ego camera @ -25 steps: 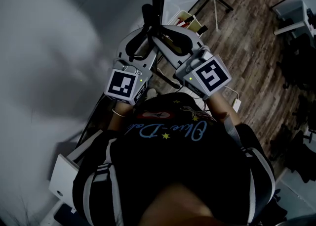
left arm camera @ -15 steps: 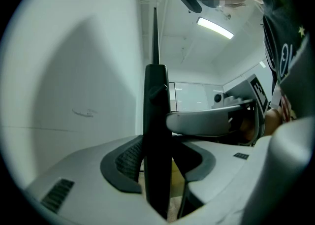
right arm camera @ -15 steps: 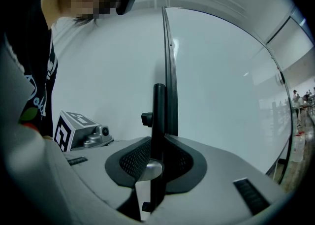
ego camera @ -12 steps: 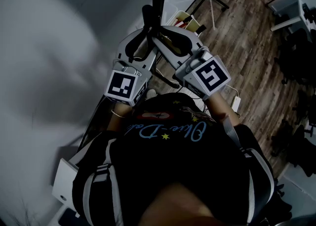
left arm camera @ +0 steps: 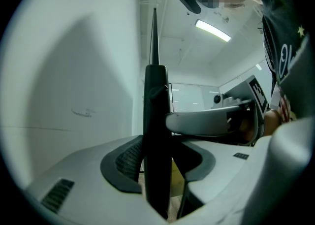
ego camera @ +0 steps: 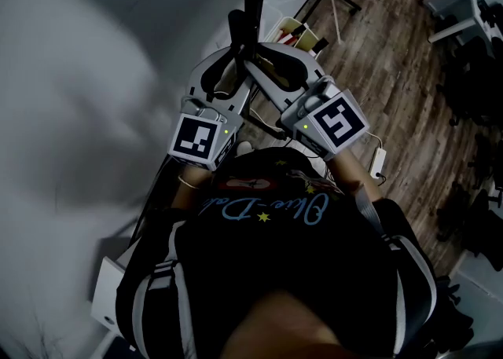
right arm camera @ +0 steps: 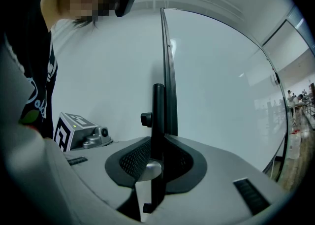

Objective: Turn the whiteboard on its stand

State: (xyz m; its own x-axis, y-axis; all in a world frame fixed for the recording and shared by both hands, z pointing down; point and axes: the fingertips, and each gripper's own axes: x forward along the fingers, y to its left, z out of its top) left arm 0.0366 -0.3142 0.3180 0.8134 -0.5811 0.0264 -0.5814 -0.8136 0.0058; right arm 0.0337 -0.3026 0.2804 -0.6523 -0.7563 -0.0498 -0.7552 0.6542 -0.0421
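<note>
Whiteboard [right arm camera: 221,96]: white, thin, upright, dark-edged

The black T-shirt [ego camera: 275,271] bears pale script and white-striped sleeves [ego camera: 159,291]; beyond it, the grey left gripper [ego camera: 229,67] and right gripper [ego camera: 272,67] carry black-and-white marker cubes [ego camera: 195,137].

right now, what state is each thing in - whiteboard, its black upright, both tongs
whiteboard: upright, edge-on to both tongs
black upright: vertical, clamped from both sides
left tongs: shut on the black upright
right tongs: shut on the black upright
</note>
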